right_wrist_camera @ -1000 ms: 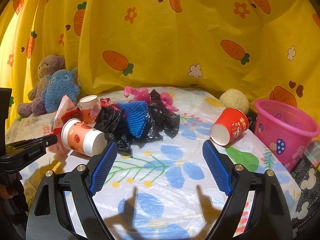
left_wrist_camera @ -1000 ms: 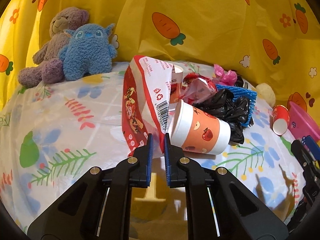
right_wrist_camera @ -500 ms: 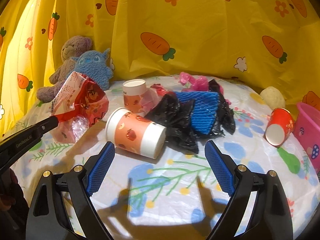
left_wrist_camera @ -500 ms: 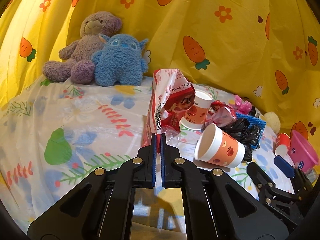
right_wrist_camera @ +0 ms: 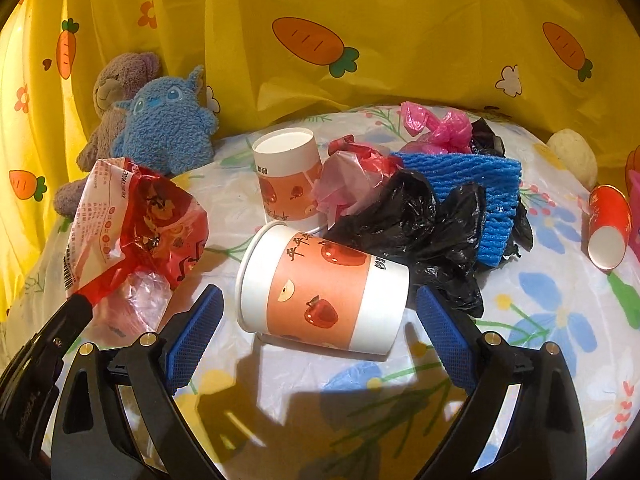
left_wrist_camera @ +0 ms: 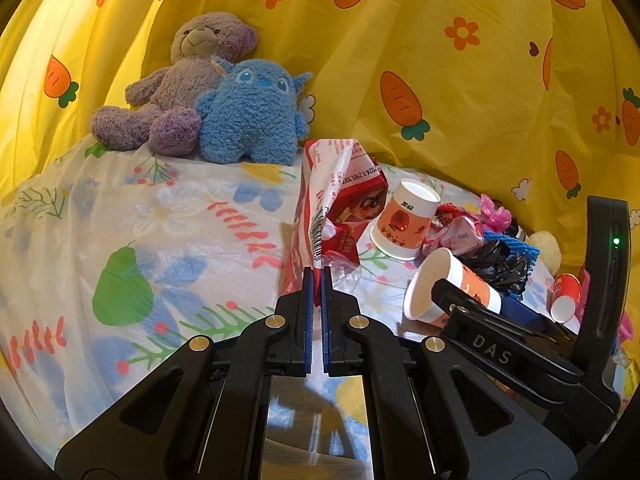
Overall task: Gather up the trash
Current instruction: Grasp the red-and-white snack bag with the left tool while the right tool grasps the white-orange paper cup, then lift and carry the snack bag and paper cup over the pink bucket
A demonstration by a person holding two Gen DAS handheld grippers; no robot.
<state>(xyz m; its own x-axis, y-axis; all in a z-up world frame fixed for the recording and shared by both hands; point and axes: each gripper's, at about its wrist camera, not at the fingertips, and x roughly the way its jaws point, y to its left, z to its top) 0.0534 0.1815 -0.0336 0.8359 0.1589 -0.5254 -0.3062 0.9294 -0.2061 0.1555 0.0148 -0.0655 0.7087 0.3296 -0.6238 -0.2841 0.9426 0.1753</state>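
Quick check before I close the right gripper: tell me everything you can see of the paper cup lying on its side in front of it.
The paper cup lies on its side on the flowered table cover, open mouth to the left in the right wrist view, base to the right. It is white with an orange band printed with red apples and dark characters, looks undented. Its far side seems to touch the black plastic bag. It sits between the right gripper pads, whose jaws are opening, neither pad touching.

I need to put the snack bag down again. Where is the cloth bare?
Bare tablecloth lies left of the snack bag, in front of the plush toys. Right of it, paper cups, black bag and blue net crowd together.
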